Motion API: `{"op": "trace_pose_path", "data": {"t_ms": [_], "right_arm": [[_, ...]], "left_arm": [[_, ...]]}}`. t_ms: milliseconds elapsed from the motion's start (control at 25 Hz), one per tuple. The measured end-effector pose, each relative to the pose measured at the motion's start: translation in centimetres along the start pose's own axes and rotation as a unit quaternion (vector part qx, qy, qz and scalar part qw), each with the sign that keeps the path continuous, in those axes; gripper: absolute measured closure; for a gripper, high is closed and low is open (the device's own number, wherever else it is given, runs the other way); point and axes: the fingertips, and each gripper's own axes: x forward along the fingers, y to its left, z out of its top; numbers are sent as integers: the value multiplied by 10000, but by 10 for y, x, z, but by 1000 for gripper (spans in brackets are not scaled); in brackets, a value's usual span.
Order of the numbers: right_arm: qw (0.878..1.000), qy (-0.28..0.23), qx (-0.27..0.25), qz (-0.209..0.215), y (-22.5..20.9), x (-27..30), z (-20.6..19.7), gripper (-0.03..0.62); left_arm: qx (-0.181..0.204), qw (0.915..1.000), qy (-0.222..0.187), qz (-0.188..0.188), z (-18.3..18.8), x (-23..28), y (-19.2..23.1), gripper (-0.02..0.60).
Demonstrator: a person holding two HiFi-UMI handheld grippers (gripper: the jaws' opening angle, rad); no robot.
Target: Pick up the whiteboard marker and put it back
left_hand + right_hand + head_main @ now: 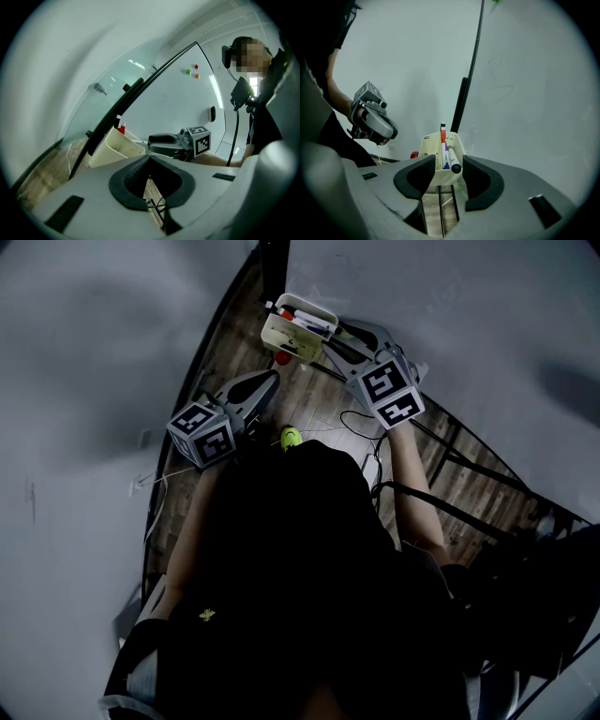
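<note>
A cream marker holder (281, 334) hangs at the foot of the whiteboard and has several markers in it. In the right gripper view a white marker with a dark cap (453, 162) lies in the holder (429, 150) beside a red one and a purple one. My right gripper (449, 164) is open, its jaws on either side of the holder's near end, and the pads press on nothing. The head view shows this gripper (330, 341) right at the holder. My left gripper (270, 381) hangs lower left of it, shut and empty, its tips together (150, 158).
The whiteboard (525, 93) fills the right, with a black stand post (461, 103) beside the holder. A small red ball (282, 359) lies under the holder and a yellow-green object (292, 437) is on the wooden floor near thin cables (361, 423).
</note>
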Motion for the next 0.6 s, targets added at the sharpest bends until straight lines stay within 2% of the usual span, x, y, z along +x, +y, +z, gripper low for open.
{"op": "trace_pose_path", "data": {"t_ms": [400,600], "right_arm": [[9995,249,-55,196,1,15,-5,419],[9995,293,-7,107,-1,18,-6,442]], "left_arm": [[-95,9999,43,83,-1,-5,4,575],[-108,9998,80,118,0,-6,8,575]]}}
